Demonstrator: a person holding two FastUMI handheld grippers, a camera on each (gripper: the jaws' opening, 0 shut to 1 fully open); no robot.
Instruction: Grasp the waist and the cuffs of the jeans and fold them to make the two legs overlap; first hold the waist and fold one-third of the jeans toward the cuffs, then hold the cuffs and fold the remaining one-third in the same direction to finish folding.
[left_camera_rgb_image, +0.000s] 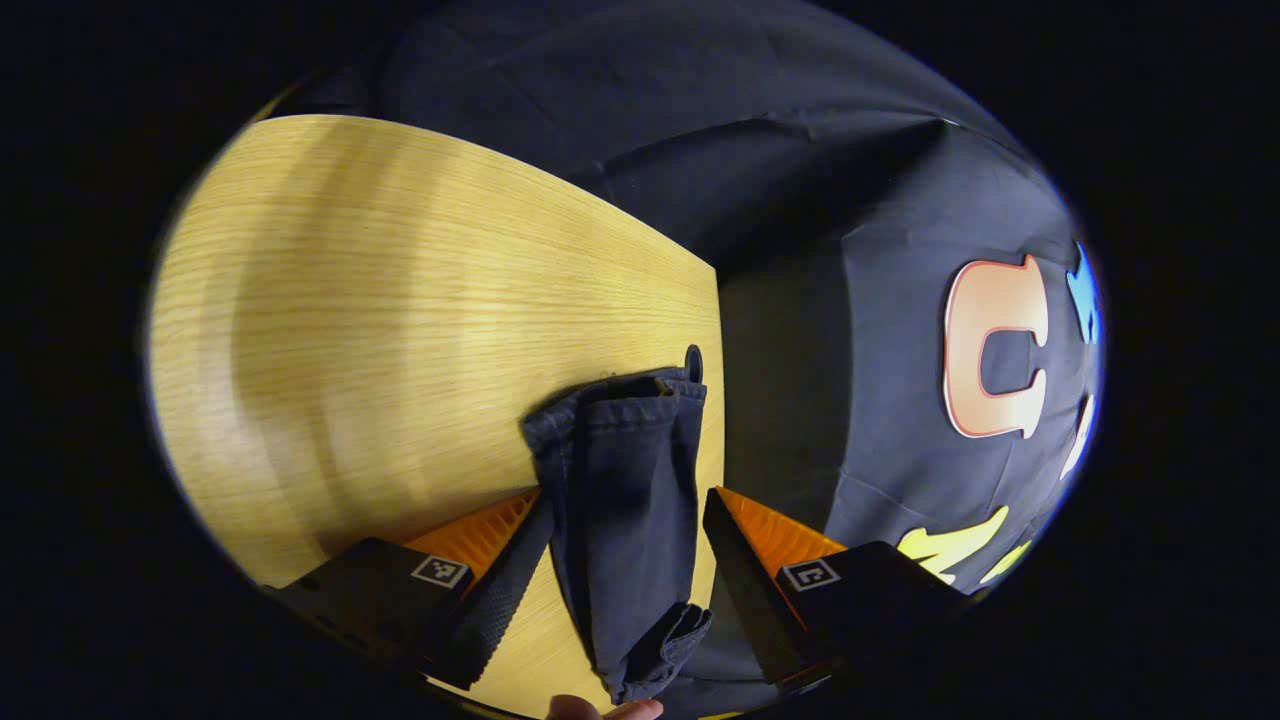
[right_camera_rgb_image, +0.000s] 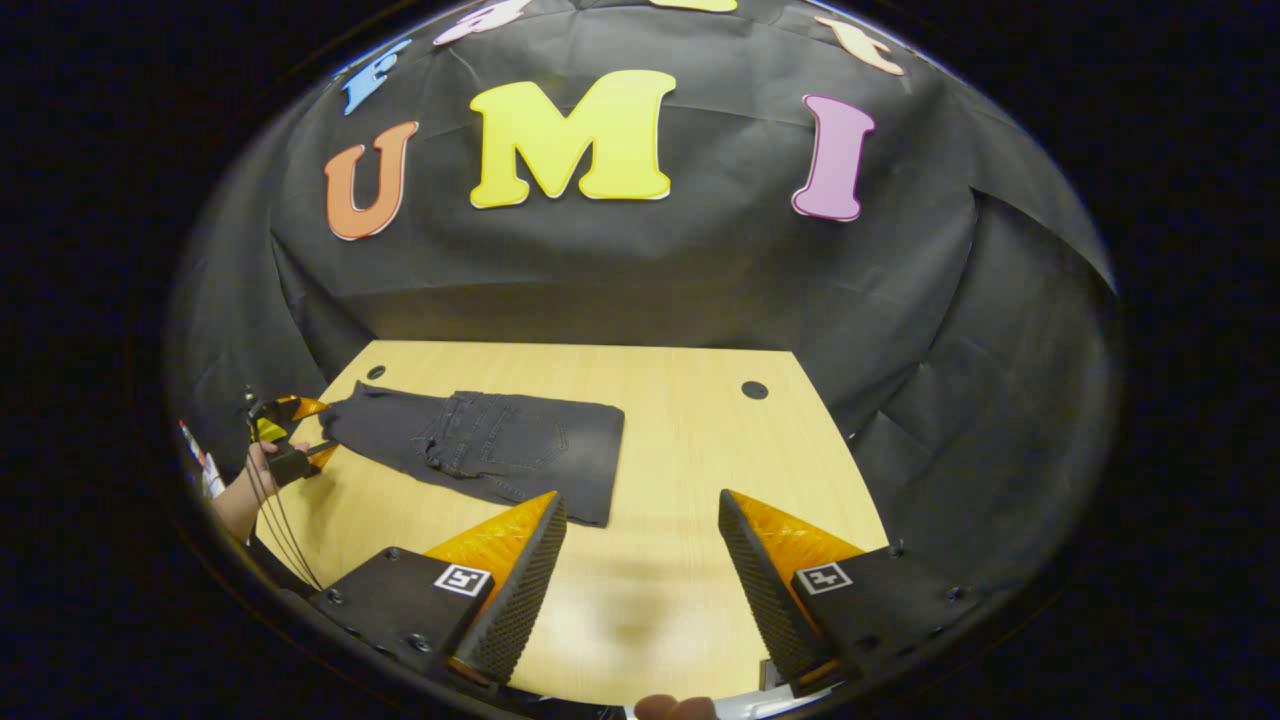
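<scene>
Wooden surface (right_camera_rgb_image: 660, 560) carrying dark jeans (right_camera_rgb_image: 480, 440), folded flat, legs overlapped. Left tool (left_camera_rgb_image: 625, 535) released, straddling bunched cuffs. Right tool (right_camera_rgb_image: 640, 545) released, near jeans.

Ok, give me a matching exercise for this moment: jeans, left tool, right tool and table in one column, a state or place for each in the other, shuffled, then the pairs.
Column one:
1. jeans
2. left tool
3. right tool
4. table

Column two:
A. open above bare wood, beside the jeans
B. light wood top with round holes
C. open, a finger on either side of the cuff end
D. dark denim lying flat, legs overlapped

Pairs: 1-D, 2-C, 3-A, 4-B
</scene>
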